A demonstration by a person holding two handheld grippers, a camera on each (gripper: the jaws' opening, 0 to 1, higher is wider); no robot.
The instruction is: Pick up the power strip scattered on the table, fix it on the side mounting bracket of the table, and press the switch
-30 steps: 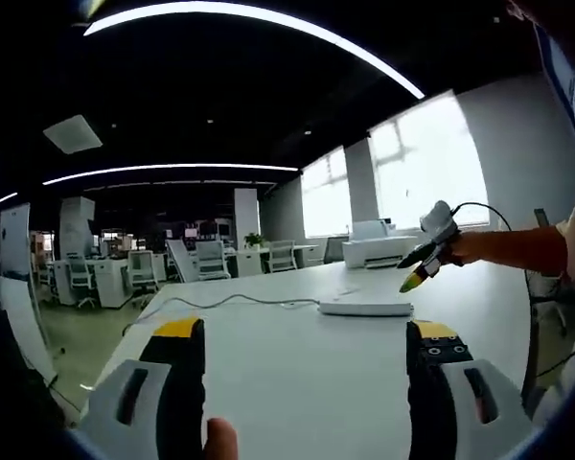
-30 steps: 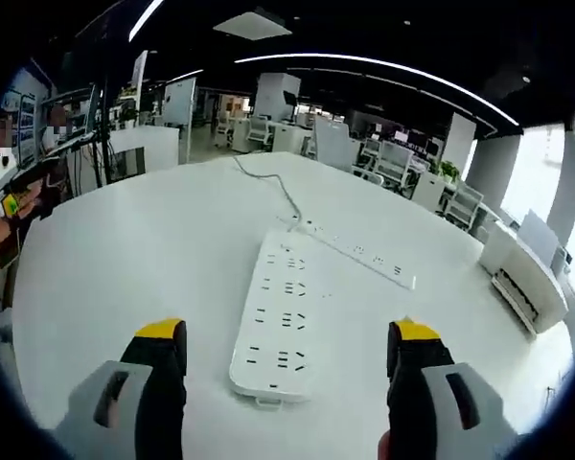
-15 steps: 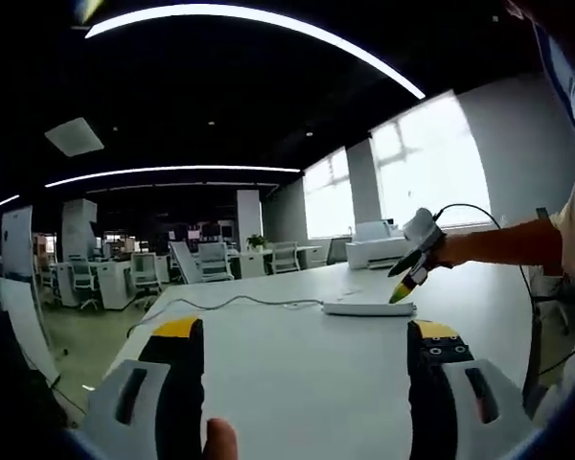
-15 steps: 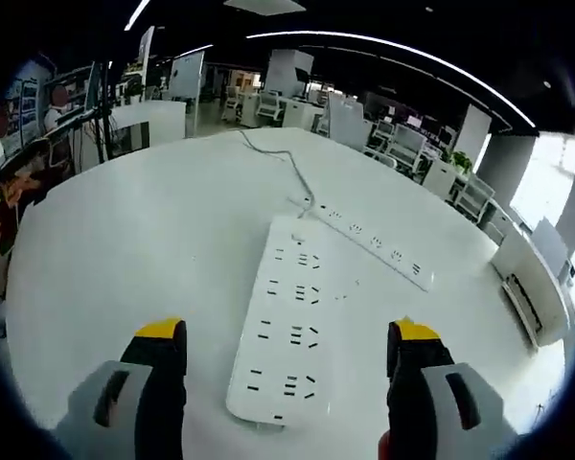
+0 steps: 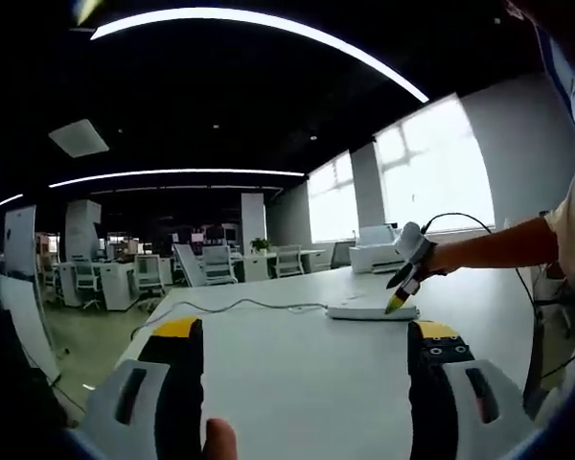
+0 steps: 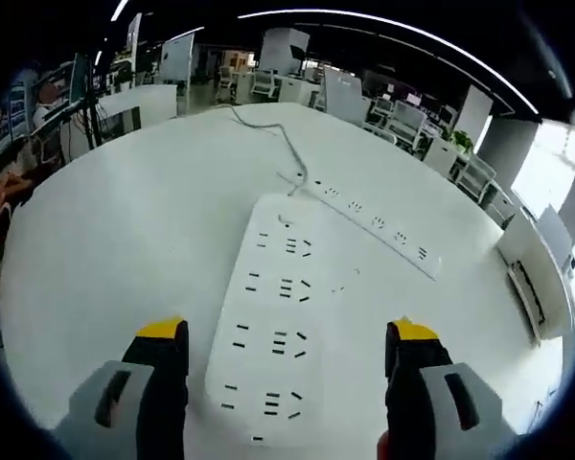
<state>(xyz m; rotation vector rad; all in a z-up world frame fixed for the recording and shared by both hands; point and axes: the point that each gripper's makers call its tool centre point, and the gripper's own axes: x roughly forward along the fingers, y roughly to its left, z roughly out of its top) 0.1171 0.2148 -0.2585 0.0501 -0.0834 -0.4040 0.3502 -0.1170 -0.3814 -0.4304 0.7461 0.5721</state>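
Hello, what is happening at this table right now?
A person holds a gripper in each hand over a white table. The right gripper hangs open above a wide white power strip, not touching it. A narrower power strip with a cable lies beside it. The left gripper waits open, away from both strips.

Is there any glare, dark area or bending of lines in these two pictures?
Left gripper view: the windows are blown out white, the ceiling is very dark, and the ceiling light bends into an arc. Right gripper view: the table is evenly lit, its edge bulges round, and the wide power strip looks stretched near the tongs.
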